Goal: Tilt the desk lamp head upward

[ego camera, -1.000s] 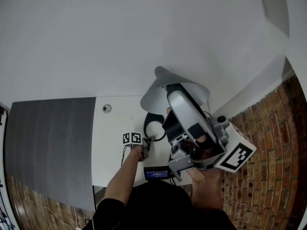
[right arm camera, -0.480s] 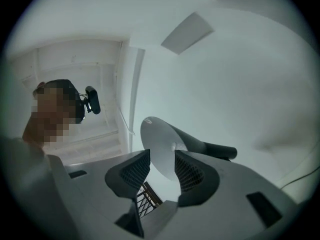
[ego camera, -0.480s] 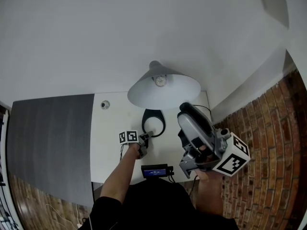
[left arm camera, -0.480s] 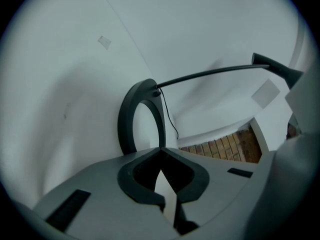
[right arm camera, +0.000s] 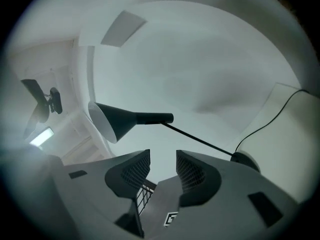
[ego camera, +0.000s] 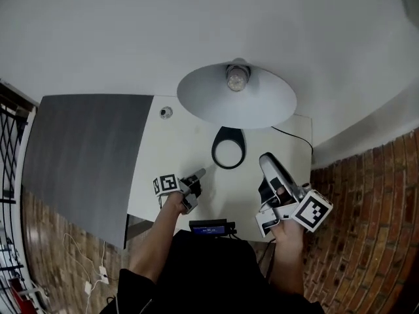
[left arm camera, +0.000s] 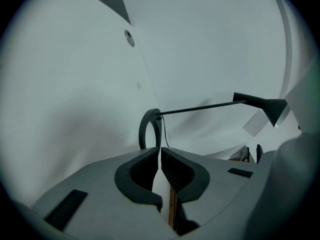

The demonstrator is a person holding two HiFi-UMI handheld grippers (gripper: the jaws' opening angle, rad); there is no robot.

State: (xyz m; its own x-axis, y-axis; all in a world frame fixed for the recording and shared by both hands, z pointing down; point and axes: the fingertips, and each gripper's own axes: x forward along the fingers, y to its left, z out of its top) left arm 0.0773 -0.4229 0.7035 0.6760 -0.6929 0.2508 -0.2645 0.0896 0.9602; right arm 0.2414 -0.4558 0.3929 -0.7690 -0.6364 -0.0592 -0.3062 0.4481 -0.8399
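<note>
The desk lamp's white-lined shade (ego camera: 236, 100) faces up at the head camera, and its bulb (ego camera: 238, 77) shows. Its black ring base (ego camera: 228, 148) sits on the white table (ego camera: 163, 169). My left gripper (ego camera: 198, 174) hovers left of the base, jaws shut with nothing between them. In the left gripper view the ring base (left arm camera: 148, 129) stands ahead, the thin lamp arm (left arm camera: 200, 107) running right to the dark head (left arm camera: 265, 106). My right gripper (ego camera: 265, 159) is low at the base's right, open and empty. Its own view shows the lamp head (right arm camera: 117, 119) up ahead, apart from the jaws.
A black cable (ego camera: 291, 136) runs from the lamp toward the table's right edge. A small device with a blue display (ego camera: 209, 227) sits at the front edge, a small round fitting (ego camera: 166, 112) at the back left. A dark grey panel (ego camera: 78, 162) lies left, brick floor (ego camera: 366, 227) right.
My right gripper has dropped from the lamp shade down toward the table. The shade, earlier half covered by it, now shows whole with the bulb facing up. The left gripper shifted slightly.
</note>
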